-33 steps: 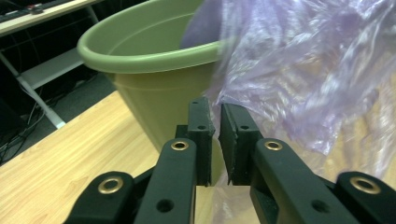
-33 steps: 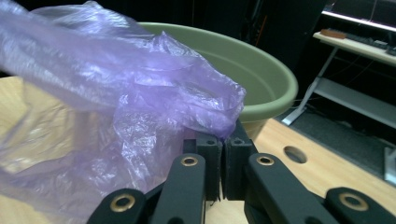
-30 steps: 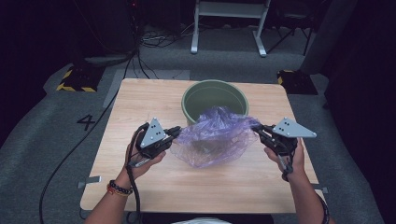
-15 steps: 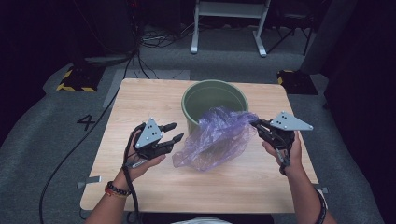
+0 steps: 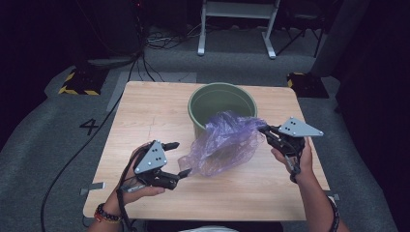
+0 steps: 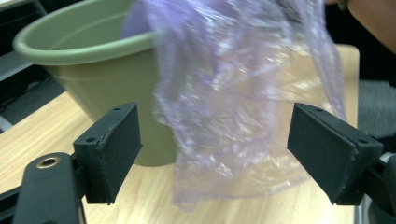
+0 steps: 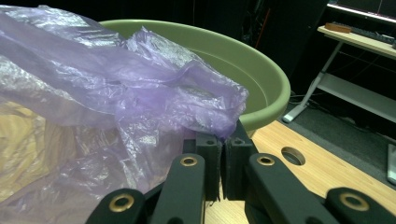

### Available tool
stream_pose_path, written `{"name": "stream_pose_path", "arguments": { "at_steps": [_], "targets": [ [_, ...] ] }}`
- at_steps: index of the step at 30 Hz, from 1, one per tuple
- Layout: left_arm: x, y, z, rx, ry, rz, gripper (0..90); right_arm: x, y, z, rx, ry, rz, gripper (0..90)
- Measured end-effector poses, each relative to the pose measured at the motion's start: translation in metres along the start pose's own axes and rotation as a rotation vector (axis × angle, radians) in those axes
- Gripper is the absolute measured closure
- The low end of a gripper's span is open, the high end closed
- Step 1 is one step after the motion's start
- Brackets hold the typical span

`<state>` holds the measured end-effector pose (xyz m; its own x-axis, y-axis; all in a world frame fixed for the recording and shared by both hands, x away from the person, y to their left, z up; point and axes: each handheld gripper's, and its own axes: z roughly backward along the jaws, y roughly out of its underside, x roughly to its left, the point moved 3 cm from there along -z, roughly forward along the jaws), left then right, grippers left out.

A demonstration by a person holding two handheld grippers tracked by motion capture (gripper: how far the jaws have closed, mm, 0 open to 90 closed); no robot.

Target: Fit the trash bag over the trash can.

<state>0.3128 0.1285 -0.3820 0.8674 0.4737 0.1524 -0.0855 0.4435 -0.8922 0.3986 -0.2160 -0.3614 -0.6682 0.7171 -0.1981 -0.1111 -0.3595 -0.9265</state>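
Right gripper (image 5: 267,131) clenched on purple bag (image 5: 223,142); left gripper (image 5: 178,158) fingers released. Regrip the opposite hem, then spread it over green bucket (image 5: 221,99).

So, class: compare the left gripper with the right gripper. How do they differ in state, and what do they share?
The left gripper has its jaws wide apart, holding nothing; the right gripper has its jaws pressed together on an edge of the purple bag. The left gripper sits nearer the table's front edge; the right gripper is raised beside the green bucket. Both point toward the bag.
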Motion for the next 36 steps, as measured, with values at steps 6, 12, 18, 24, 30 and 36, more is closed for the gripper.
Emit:
{"name": "stream_pose_path", "arguments": {
  "at_steps": [6, 12, 18, 24, 30, 36],
  "targets": [
    [-0.017, -0.003, -0.004, 0.008, 0.021, -0.036, 16.5, -0.001, 0.002, -0.001, 0.001, -0.002, -0.007, 88.0],
    [-0.028, -0.007, -0.011, 0.002, 0.050, -0.052, 16.8, 0.000, 0.002, -0.001, 0.003, 0.001, 0.001, 87.4],
    [-0.042, -0.012, -0.022, -0.011, 0.095, -0.073, 16.8, 0.001, 0.002, -0.003, 0.001, -0.008, 0.001, 86.4],
    [-0.023, -0.021, -0.033, 0.004, -0.046, -0.062, 27.4, 0.002, 0.001, -0.003, -0.003, -0.011, 0.005, 86.1],
    [0.012, -0.023, -0.034, 0.014, -0.148, -0.042, 57.7, 0.000, 0.000, -0.003, -0.015, -0.011, 0.001, 86.0],
    [0.033, -0.026, -0.033, 0.022, -0.167, -0.071, 78.3, 0.000, -0.005, -0.003, -0.025, -0.012, 0.008, 86.0]
  ]
}}
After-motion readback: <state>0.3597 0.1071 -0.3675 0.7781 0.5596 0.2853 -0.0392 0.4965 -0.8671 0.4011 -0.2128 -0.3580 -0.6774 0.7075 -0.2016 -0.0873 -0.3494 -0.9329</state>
